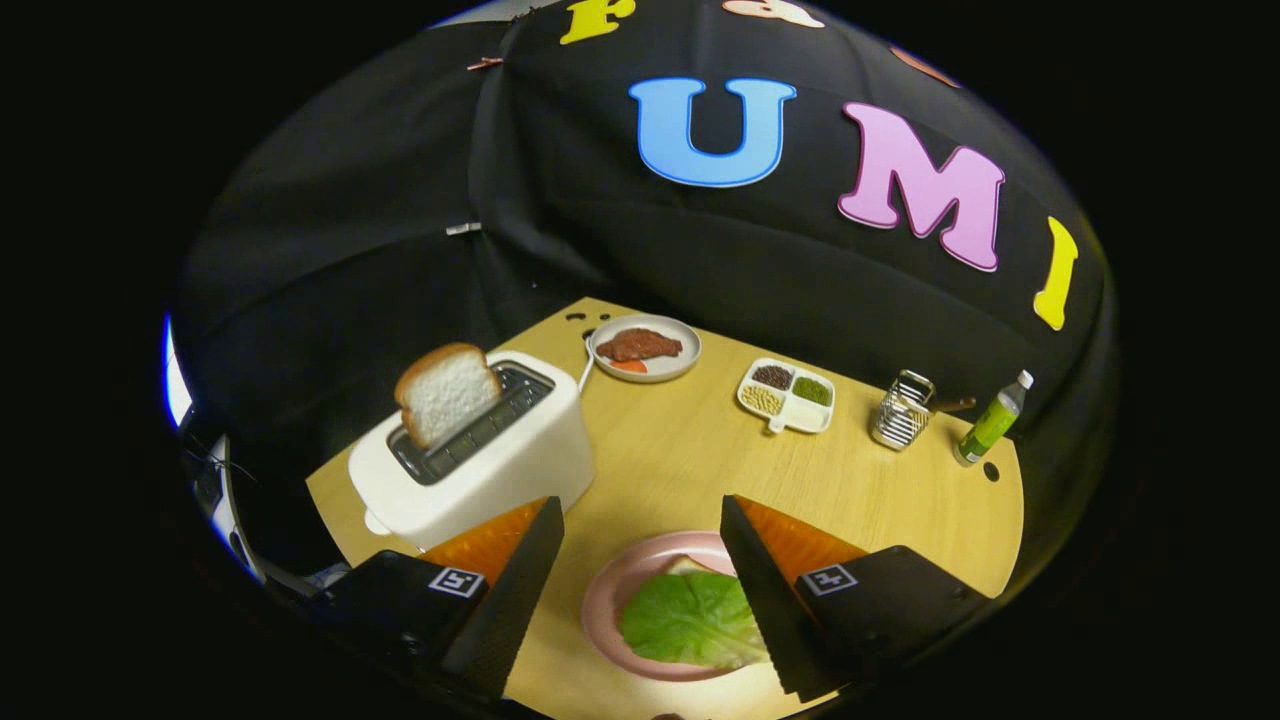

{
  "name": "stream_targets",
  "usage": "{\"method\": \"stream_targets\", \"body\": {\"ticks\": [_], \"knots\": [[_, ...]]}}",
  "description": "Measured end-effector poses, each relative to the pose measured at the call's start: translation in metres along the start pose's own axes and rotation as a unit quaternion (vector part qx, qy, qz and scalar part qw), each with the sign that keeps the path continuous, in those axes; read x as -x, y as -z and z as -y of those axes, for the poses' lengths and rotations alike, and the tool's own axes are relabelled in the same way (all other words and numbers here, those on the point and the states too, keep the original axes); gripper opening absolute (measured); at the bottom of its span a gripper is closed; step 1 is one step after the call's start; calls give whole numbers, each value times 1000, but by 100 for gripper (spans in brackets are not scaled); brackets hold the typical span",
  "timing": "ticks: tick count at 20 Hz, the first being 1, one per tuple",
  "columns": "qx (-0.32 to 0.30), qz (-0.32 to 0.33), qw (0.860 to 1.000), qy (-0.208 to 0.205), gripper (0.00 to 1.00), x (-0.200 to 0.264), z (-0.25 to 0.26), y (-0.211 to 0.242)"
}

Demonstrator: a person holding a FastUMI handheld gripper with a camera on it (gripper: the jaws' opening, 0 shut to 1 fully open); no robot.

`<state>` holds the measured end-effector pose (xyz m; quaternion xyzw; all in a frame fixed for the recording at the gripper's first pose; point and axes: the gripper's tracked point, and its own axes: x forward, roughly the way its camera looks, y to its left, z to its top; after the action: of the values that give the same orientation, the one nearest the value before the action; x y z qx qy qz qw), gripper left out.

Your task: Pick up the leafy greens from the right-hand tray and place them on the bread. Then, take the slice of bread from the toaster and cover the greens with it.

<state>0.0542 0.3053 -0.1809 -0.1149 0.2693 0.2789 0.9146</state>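
Observation:
A green lettuce leaf (690, 620) lies on a pink plate (612, 590), covering what seems to be a slice of bread whose pale edge peeks out at the leaf's far side. The plate sits between my fingers, close to the right one. My gripper (640, 512) is open and holds nothing. Beyond the left finger stands a white toaster (480, 455) with a slice of bread (446, 392) sticking up out of its slot.
On the wooden table (680, 450), farther back, are a grey plate with meat (645, 347), a white divided dish of beans (787, 394), a wire holder (902, 408) and a green bottle (992, 418). The table edge runs just behind the toaster.

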Motion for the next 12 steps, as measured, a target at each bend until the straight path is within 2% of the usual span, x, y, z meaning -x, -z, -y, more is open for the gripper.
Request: {"method": "stream_targets", "body": {"ticks": [4, 12], "knots": [[-1, 29, 999, -31, 98, -6, -43, -40], [36, 29, 995, -87, 98, -34, -141, -56]]}}
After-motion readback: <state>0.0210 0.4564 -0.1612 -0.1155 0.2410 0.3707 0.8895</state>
